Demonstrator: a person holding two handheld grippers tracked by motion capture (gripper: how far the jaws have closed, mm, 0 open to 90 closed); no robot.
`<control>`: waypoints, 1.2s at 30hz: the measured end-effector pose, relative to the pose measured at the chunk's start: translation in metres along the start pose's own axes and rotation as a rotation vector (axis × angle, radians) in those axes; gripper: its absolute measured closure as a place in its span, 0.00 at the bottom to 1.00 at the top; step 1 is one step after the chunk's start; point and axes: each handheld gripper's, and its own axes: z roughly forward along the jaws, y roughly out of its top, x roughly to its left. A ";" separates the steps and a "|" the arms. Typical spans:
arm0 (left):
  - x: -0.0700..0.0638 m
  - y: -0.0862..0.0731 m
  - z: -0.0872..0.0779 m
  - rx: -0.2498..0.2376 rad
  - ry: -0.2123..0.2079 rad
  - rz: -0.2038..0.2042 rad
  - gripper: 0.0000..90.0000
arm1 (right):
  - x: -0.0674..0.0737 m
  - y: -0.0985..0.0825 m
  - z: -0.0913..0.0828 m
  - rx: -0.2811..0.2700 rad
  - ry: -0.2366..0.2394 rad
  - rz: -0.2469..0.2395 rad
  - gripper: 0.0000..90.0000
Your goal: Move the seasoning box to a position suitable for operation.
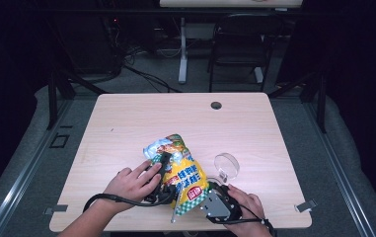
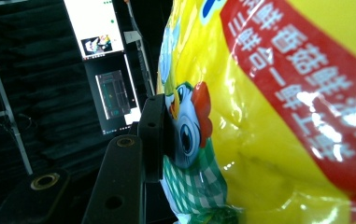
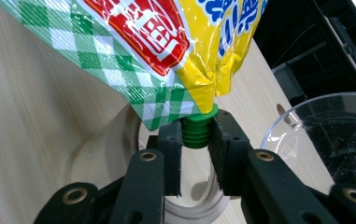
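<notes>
A yellow snack pouch (image 1: 183, 173) with red lettering and a green checked end lies tilted near the table's front edge. My left gripper (image 1: 164, 167) is shut on the pouch's body. In the left gripper view one black finger (image 2: 153, 133) presses the pouch (image 2: 269, 121) by the printed rooster, and the other jaw is hidden behind it. My right gripper (image 3: 196, 140) is shut on the pouch's green ribbed cap (image 3: 195, 127), which sticks out of the checked corner (image 3: 133, 79). From above, the right gripper (image 1: 208, 193) sits at the pouch's lower right end.
A clear glass bowl (image 1: 226, 165) stands just right of the pouch, close to the right gripper, and also appears as the bowl (image 3: 325, 140) at the right. A pale round ring (image 3: 119, 154) lies on the table under the right jaws. A cable hole (image 1: 216, 105) marks the far table edge.
</notes>
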 end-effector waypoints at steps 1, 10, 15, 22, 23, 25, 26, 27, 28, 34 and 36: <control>0.000 0.000 0.000 0.000 0.000 0.000 0.72 | 0.000 0.000 0.000 0.000 0.000 0.000 0.84; 0.000 0.000 0.000 0.001 -0.005 0.000 0.72 | 0.000 0.000 0.001 -0.004 -0.006 0.003 0.83; 0.001 0.001 0.000 0.008 0.001 0.006 0.72 | 0.000 -0.001 0.001 -0.005 -0.004 0.005 0.84; 0.001 0.001 0.001 0.016 0.014 0.016 0.72 | -0.001 -0.001 0.003 -0.013 -0.003 0.015 0.84; 0.001 0.001 0.001 0.016 0.014 0.016 0.72 | -0.001 -0.001 0.003 -0.013 -0.003 0.015 0.84; 0.002 0.002 0.001 0.016 0.017 0.018 0.72 | -0.002 -0.001 0.004 -0.016 0.000 0.020 0.84; 0.001 0.002 0.001 0.012 0.019 0.018 0.72 | -0.002 -0.002 0.004 -0.013 0.001 0.019 0.84; 0.001 0.002 0.001 0.011 0.019 0.019 0.72 | -0.002 -0.002 0.004 -0.016 0.002 0.023 0.84; 0.001 0.002 0.001 0.009 0.032 0.023 0.72 | -0.002 -0.002 0.004 -0.016 0.006 0.025 0.84; 0.002 0.003 0.001 0.008 0.049 0.044 0.72 | -0.003 -0.002 0.005 -0.014 0.009 0.031 0.84; 0.002 0.003 0.001 0.007 0.052 0.046 0.72 | -0.004 -0.002 0.004 -0.014 0.010 0.032 0.84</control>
